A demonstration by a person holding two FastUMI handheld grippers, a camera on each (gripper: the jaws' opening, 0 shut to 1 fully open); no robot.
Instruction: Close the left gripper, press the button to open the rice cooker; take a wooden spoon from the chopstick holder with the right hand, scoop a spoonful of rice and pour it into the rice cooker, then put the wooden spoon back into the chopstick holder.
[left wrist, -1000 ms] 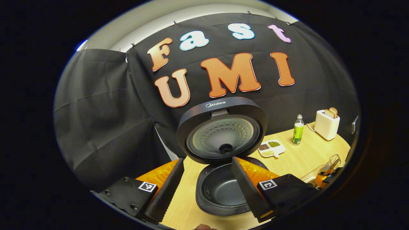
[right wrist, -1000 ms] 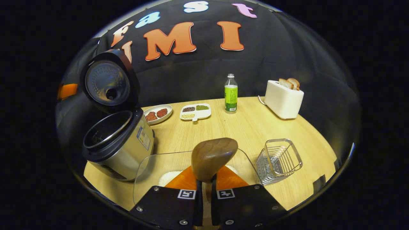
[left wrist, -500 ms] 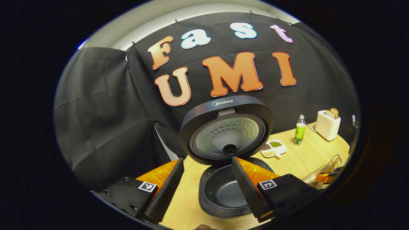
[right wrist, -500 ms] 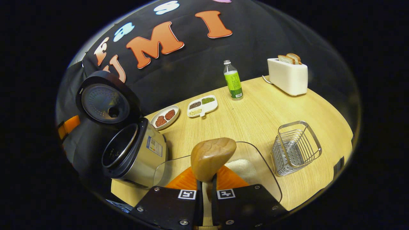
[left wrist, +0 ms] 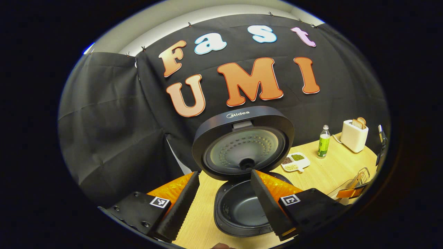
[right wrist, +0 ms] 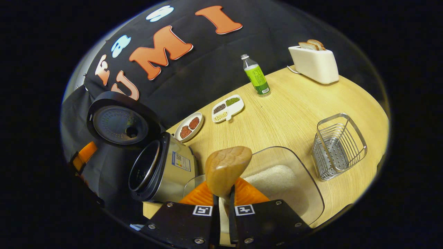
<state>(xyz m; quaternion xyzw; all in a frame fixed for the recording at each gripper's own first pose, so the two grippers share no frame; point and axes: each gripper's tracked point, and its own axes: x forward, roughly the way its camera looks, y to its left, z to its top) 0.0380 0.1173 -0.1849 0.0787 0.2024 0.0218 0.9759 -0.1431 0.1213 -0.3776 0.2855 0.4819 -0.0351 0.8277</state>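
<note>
- Two fingers of the left gripper [left wrist: 225, 204] are spread wide apart, with nothing held between them; they are pointed forward and slightly down over the table [left wrist: 325, 174].
- The rice cooker [left wrist: 242, 207] is seen just ahead of and between these open jaws, its lid [left wrist: 243, 142] raised upright and its dark inner pot exposed.
- The right gripper [right wrist: 224, 214] is tilted to one side, so that the table is seen slanted in the right gripper view.
- Its jaws are clamped together on the handle of the wooden spoon [right wrist: 226, 169], whose bowl is held up just beyond the fingertips.
- A clear container of rice [right wrist: 277, 181] is placed directly under and ahead of the right jaws; the spoon's bowl is held above it.
- The open rice cooker [right wrist: 162, 171] is found to the left of the right jaws, touching or nearly touching the container.
- The wire chopstick holder [right wrist: 337, 147] is seen to the right of these jaws, well apart from them.
</note>
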